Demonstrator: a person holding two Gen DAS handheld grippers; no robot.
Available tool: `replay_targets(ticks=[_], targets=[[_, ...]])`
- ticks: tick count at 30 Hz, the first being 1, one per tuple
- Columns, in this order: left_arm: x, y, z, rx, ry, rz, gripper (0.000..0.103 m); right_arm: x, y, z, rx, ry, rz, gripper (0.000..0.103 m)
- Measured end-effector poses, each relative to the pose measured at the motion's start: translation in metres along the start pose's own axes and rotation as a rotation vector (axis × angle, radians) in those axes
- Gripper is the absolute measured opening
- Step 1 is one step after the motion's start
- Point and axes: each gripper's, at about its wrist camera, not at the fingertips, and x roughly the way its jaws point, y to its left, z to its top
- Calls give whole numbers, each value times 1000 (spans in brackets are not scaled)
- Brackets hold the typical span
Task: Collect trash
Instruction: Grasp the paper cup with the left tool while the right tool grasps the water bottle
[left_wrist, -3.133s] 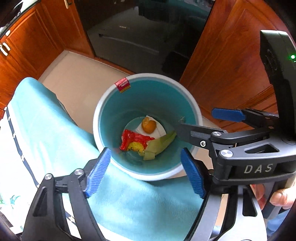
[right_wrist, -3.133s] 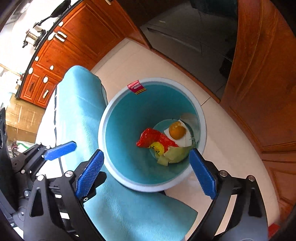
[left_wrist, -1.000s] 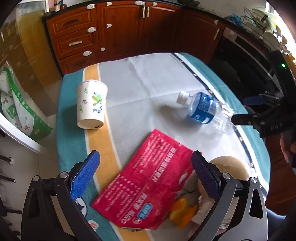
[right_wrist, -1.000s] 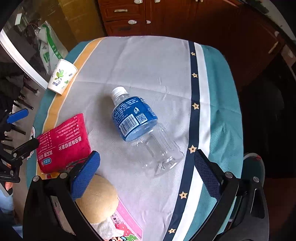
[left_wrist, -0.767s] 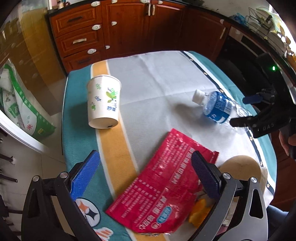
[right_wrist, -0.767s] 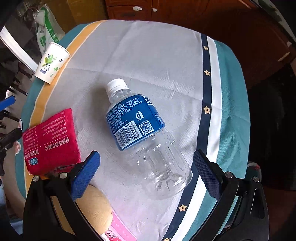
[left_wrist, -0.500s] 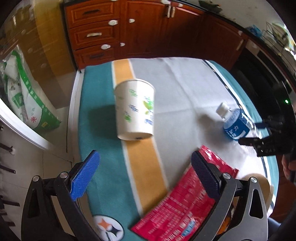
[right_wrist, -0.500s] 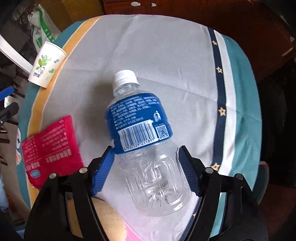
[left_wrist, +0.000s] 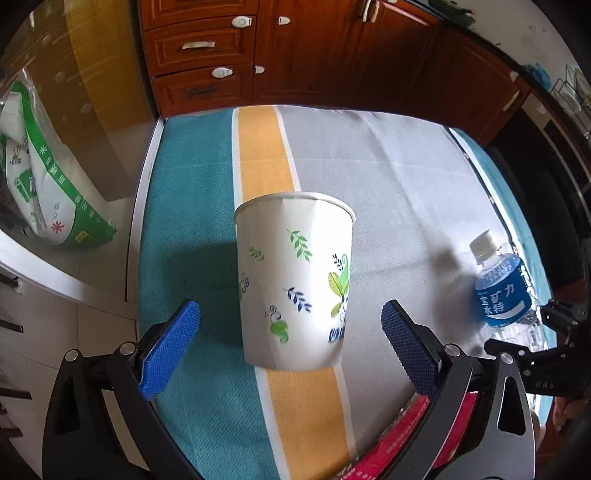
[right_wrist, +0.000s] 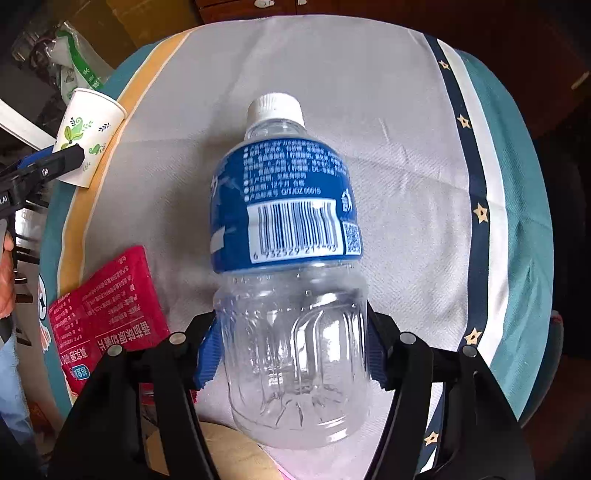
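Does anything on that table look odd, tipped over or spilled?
The bottle lies on its side, empty and capped, with the right tongs shut on its clear lower half. The cup stands upright between the open left tongs, untouched. A red packet lies flat nearby. No spill shows on the cloth.

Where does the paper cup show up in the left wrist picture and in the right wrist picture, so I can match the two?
Left wrist view: the paper cup stands centre frame, between the open fingers of the left gripper.
Right wrist view: the paper cup sits small at upper left, at the table's far edge.
Shared landmark: the water bottle, at far right in the left view, fills the centre of the right view.
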Motion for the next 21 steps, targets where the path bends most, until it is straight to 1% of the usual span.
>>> replay_targets(ticks=[2,3,4,5,7,8,10,11,16,18,21], targets=[[2,0,0,-1,-16,1,99,0,0,-1,-4,-11,3,58],[2,0,1,-2,-21,-4,93,-1,-2,-2,0,-15,9,58],[3,0,2,-2,-20,-9,83,-1,-3,-2,4,-19,16,57],[5,0,2,-3,-14,-13,78,-2,-5,-3,6,-22,21,57],[7,-1,2,-5,-9,-14,60,-5,-8,-9,11,-30,28,56],[7,-2,2,-3,-17,-8,60,-9,-15,-17,13,-35,31,56],[5,-5,-1,15,-33,6,56,-11,-19,-21,17,-45,29,56],[3,-8,-3,24,-39,13,55,-12,-23,-28,21,-51,32,56],[-13,-25,-13,72,-69,40,54,-24,-37,-39,43,-79,58,56],[-21,-33,-16,82,-82,39,54,-34,-42,-44,55,-91,67,56],[-35,-49,-19,104,-90,13,55,-49,-54,-52,78,-117,83,56]])
